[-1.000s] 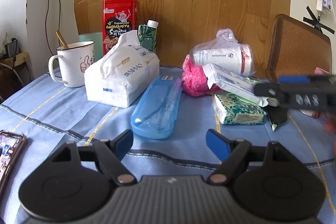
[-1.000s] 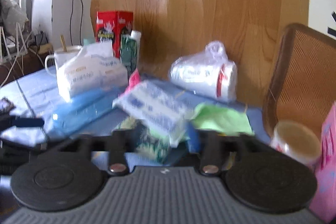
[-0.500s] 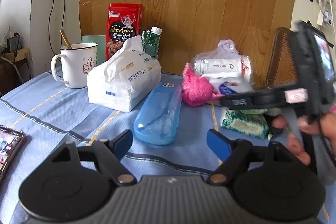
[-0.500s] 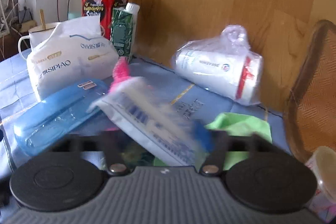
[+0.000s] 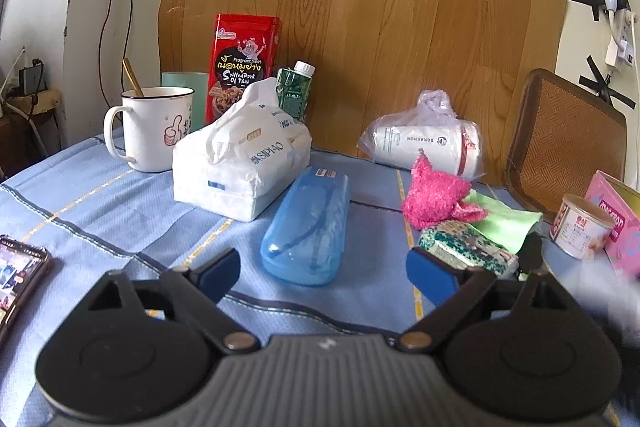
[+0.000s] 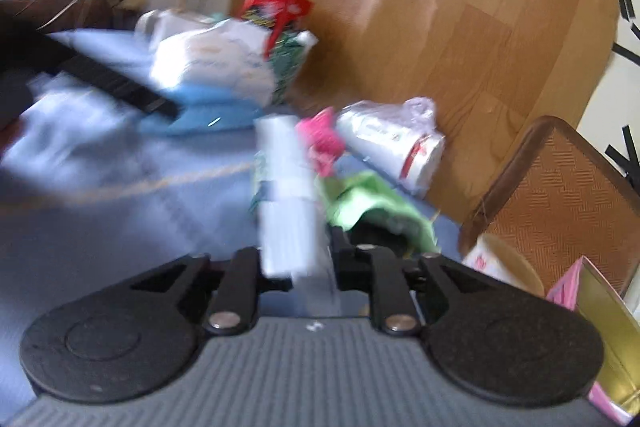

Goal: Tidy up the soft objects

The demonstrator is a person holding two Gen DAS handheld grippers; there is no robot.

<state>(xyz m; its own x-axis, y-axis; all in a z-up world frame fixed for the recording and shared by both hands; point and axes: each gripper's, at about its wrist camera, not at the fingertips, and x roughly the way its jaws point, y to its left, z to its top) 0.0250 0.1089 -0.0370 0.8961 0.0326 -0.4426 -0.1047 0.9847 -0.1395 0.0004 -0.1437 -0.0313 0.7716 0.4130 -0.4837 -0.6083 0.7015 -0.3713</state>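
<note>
White wipes pack (image 6: 286,195) clenched in right tongs (image 6: 296,267).
Long axis toward 12 o'clock (blurred); left tongs (image 5: 324,269) released, just widened, nothing between.

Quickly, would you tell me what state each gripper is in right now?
Left gripper: open, just widened, nothing between its jaws.
Right gripper: just closed, shut on the white packet.

Motion blur smears the white packet (image 6: 286,203) (print unreadable).
</note>
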